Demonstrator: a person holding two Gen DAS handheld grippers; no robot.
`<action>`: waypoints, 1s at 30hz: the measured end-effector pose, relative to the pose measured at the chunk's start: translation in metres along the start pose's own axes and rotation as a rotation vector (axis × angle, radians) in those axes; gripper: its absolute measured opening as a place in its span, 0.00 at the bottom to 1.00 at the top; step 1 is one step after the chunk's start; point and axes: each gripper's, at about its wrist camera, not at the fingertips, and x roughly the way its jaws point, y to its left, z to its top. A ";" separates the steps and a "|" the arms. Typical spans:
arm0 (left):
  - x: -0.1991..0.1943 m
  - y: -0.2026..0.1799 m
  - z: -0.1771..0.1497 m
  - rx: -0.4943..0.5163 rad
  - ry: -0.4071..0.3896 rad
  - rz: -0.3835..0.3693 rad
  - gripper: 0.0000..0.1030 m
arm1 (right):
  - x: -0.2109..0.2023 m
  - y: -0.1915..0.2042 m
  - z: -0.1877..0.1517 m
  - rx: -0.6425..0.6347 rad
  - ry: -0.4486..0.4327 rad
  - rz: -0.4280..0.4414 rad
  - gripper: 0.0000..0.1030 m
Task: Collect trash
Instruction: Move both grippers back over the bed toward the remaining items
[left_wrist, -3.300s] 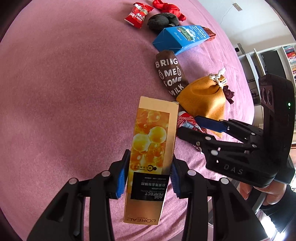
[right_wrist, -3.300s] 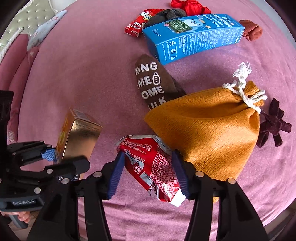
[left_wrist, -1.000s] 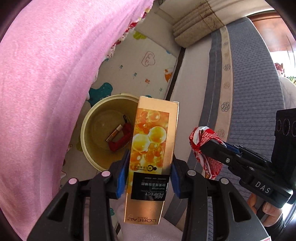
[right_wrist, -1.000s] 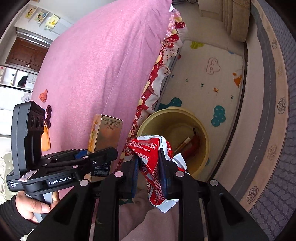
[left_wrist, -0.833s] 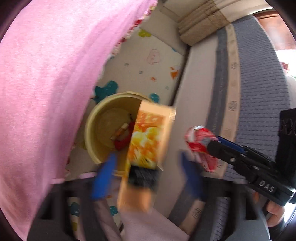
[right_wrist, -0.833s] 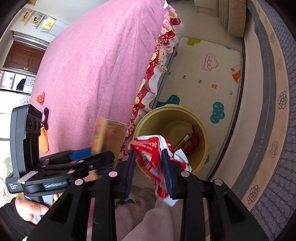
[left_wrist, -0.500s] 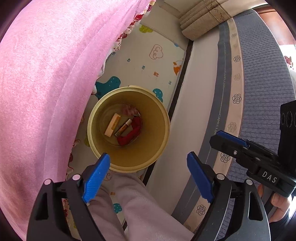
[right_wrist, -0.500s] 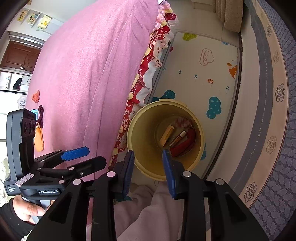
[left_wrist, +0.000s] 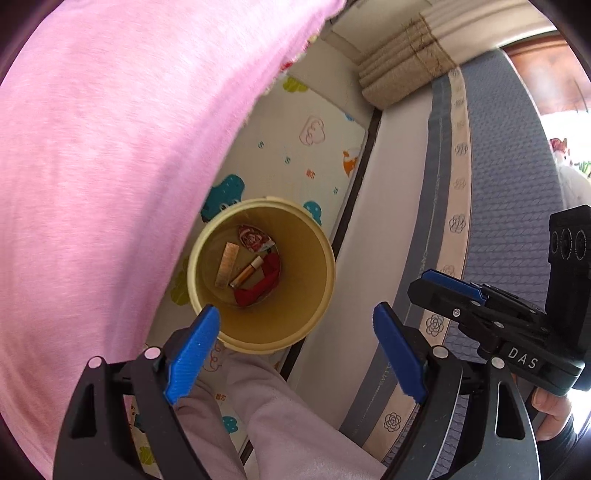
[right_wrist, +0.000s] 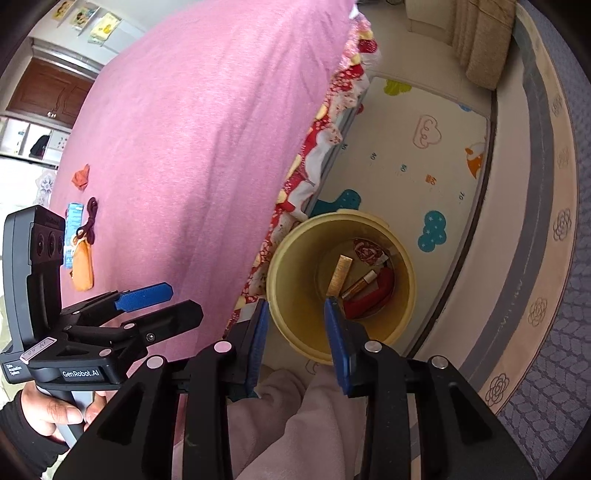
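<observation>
A yellow bin (left_wrist: 325, 288) stands on the floor beside the pink bed; it also shows in the right wrist view (right_wrist: 291, 295). Inside lie the gold carton (left_wrist: 227, 264), the red wrapper (left_wrist: 255, 239), a small tube (left_wrist: 245, 273) and a red item (left_wrist: 258, 286). My left gripper (left_wrist: 295, 349) is wide open and empty above the bin. My right gripper (right_wrist: 297, 341) is open and empty above the bin's near rim. The carton (right_wrist: 341, 275) and wrapper (right_wrist: 367, 251) also show in the right wrist view.
The pink bedspread (right_wrist: 207, 129) fills the left, with a blue box (right_wrist: 72, 229), an orange pouch (right_wrist: 83, 267) and small items far back. A patterned play mat (left_wrist: 314, 147), a grey rug (left_wrist: 509, 184) and my leg (left_wrist: 295, 417) lie below.
Both grippers carried the carton and wrapper from the bed to over the bin, opened, and both items dropped into the bin.
</observation>
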 end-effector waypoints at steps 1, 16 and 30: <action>-0.007 0.006 -0.001 -0.010 -0.011 0.001 0.82 | -0.001 0.010 0.002 -0.017 -0.001 0.005 0.31; -0.152 0.168 -0.076 -0.278 -0.248 0.075 0.82 | 0.025 0.229 -0.002 -0.351 0.029 0.096 0.31; -0.259 0.315 -0.143 -0.504 -0.439 0.174 0.82 | 0.052 0.395 -0.010 -0.570 0.030 0.165 0.31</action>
